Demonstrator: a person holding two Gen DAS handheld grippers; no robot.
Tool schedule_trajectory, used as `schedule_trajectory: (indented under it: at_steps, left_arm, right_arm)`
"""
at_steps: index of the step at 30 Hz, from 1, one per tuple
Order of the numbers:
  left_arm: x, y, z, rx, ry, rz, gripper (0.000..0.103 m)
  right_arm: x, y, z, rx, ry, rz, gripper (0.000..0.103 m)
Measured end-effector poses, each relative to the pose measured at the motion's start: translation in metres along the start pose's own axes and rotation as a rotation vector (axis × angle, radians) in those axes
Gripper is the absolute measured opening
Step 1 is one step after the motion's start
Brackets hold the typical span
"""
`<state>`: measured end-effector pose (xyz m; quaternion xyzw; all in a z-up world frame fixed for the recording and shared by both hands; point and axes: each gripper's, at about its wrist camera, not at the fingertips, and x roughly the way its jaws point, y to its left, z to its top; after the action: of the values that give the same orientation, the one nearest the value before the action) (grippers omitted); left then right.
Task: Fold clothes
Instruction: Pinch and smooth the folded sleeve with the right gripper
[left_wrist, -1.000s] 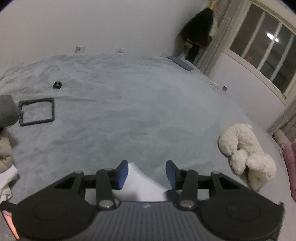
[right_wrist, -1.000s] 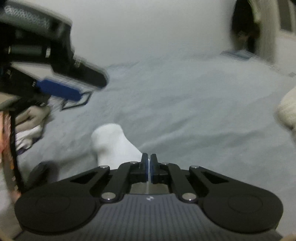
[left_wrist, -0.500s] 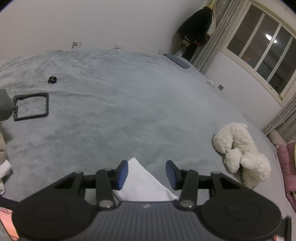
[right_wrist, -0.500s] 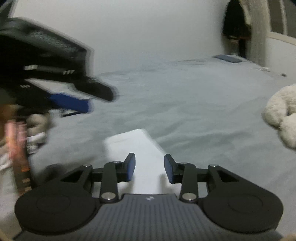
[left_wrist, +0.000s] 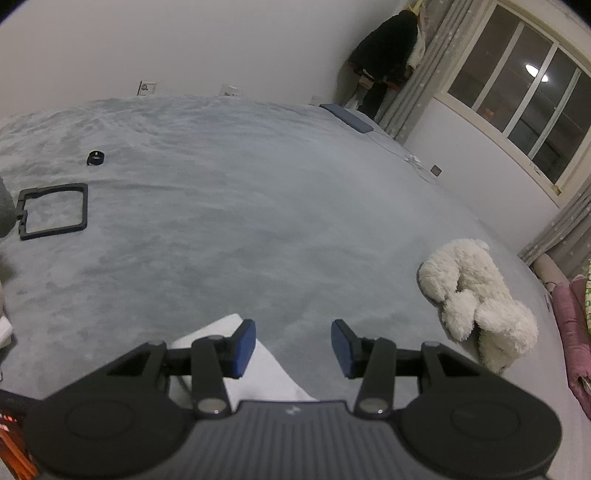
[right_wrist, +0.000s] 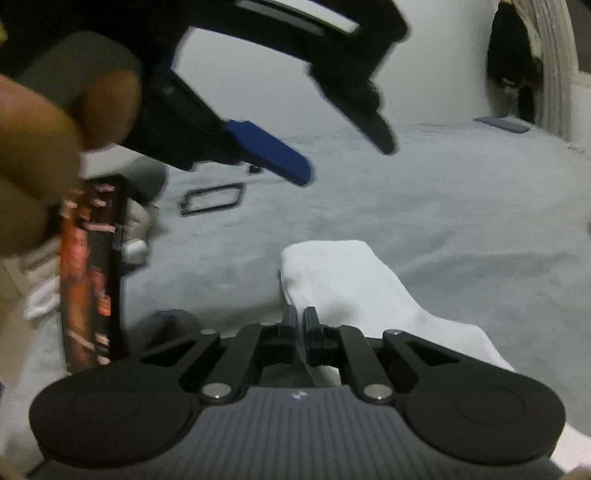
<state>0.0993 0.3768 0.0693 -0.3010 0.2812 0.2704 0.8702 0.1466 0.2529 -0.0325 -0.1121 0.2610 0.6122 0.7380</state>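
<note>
Sock (right_wrist: 343, 273) on bed (left_wrist: 258, 206) (plush toy (left_wrist: 476, 295) rightward)

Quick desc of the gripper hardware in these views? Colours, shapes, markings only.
Both are the same build: the left gripper and right gripper have matte black linkage arms with silver pivot pins, blue pads on the fingers, and a dark grey ribbed body bearing a small pale logo, flanked by two round black lobes. No cables show. A hand shows on the left one; no sleeve is distinguishable.

Dim indoor light, grainy; fisheye bending at edges; left gripper (right_wrist: 295, 122) motion-blurred in right view.
</note>
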Motion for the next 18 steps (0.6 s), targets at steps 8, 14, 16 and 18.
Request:
schedule_trajectory:
  at_steps: [8, 14, 16, 18]
  left_arm:
    - [-0.006, -0.008, -0.001, 0.001, 0.019, -0.043, 0.047]
    - [-0.015, -0.017, -0.004, 0.009, 0.031, -0.073, 0.048]
    - [-0.018, -0.026, -0.008, 0.032, 0.037, -0.070, 0.050]
    - [-0.021, -0.038, -0.015, 0.069, 0.048, -0.069, 0.052]
  right_arm:
    - [-0.019, -0.006, 0.002, 0.071, 0.035, 0.022, 0.042]
    - [-0.063, -0.024, -0.006, 0.169, 0.008, -0.025, 0.042]
    - [-0.083, -0.030, -0.008, 0.203, -0.007, -0.053, 0.042]
    - [-0.101, -0.032, -0.012, 0.229, -0.016, -0.089, 0.043]
